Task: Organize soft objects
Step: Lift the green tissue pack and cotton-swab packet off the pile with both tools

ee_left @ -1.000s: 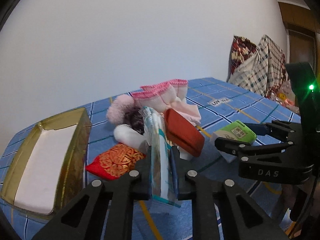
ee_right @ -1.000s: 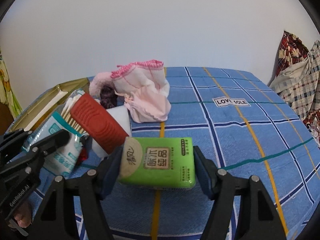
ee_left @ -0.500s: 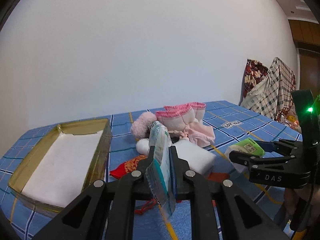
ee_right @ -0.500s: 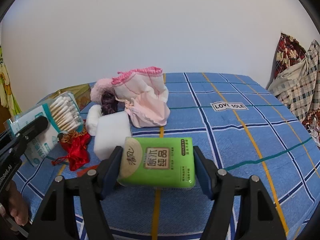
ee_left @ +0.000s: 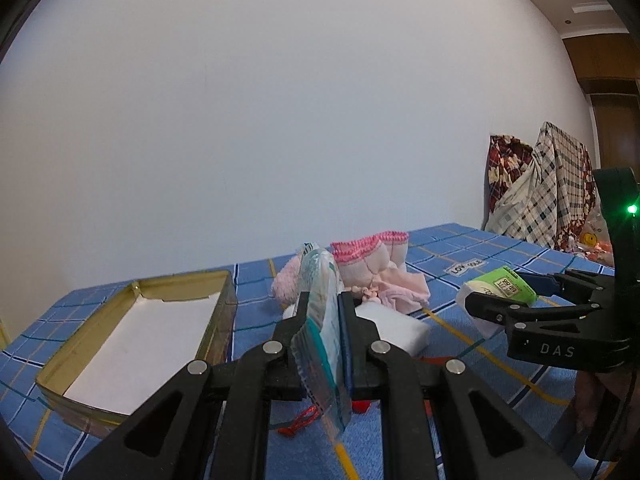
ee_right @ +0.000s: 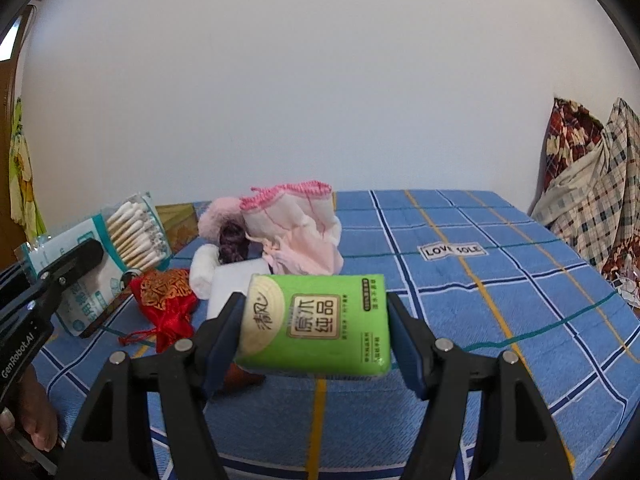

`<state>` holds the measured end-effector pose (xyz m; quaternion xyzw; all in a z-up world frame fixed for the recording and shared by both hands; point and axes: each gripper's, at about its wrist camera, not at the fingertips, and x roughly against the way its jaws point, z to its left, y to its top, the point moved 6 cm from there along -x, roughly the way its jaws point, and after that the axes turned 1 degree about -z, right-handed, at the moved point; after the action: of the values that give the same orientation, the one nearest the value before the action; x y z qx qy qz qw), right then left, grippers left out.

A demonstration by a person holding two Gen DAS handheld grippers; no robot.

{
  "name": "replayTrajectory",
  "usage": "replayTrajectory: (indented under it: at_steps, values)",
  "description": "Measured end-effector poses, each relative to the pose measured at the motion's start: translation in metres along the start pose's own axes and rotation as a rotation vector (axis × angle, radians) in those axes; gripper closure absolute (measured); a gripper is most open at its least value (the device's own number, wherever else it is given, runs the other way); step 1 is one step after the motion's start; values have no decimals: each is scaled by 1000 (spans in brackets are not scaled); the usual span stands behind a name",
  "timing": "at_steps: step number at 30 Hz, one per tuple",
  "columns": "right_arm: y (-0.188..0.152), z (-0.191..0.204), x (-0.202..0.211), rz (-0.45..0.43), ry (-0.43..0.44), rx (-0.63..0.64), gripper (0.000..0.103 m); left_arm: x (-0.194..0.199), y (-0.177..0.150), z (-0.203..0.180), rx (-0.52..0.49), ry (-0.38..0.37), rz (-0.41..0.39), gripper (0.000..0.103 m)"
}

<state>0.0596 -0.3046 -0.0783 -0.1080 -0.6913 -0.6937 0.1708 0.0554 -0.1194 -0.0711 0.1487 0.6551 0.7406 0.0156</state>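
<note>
Colours on the bed
Blue plaid bedsheet [ee_right: 500, 280] w/ yellow & green lines; green tissue pack [ee_right: 320, 320]; red-gold pouch [ee_right: 166, 300]; pink-trimmed cloth [ee_right: 296, 232].

- Glossy clear plastic wraps the cotton-swab packet [ee_right: 100, 256].
- Shiny green film covers the tissue pack [ee_right: 320, 322].
- Woven checked cloth forms the bedsheet [ee_right: 500, 280].

tray [ee_left: 224, 304] left of sponge [ee_left: 396, 326] — apart
</note>
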Motion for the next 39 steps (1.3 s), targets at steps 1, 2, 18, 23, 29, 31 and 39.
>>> replayTrajectory:
  at_steps: [1, 2, 18, 23, 29, 31, 39]
  values:
    - [0, 1, 1, -9, 0, 2, 34, 1, 0, 0, -3, 3, -7, 90]
    - [1, 1, 3, -21, 1, 4, 34, 2, 0, -1, -7, 3, -11, 90]
    - [7, 2, 22, -153, -14, 2, 34, 10, -1, -1, -6, 20, -41, 90]
    - [9, 2, 22, -162, -36, -1, 34, 10, 0, -1, -5, 23, -45, 90]
    - [11, 5, 23, -183, -43, 1, 34, 11, 0, 0, -2, 24, -43, 90]
    - [12, 5, 21, -181, -42, -7, 34, 11, 0, 0, -2, 24, -44, 90]
    - [12, 5, 23, -192, -54, -9, 33, 13, -1, 3, 3, 30, -41, 90]
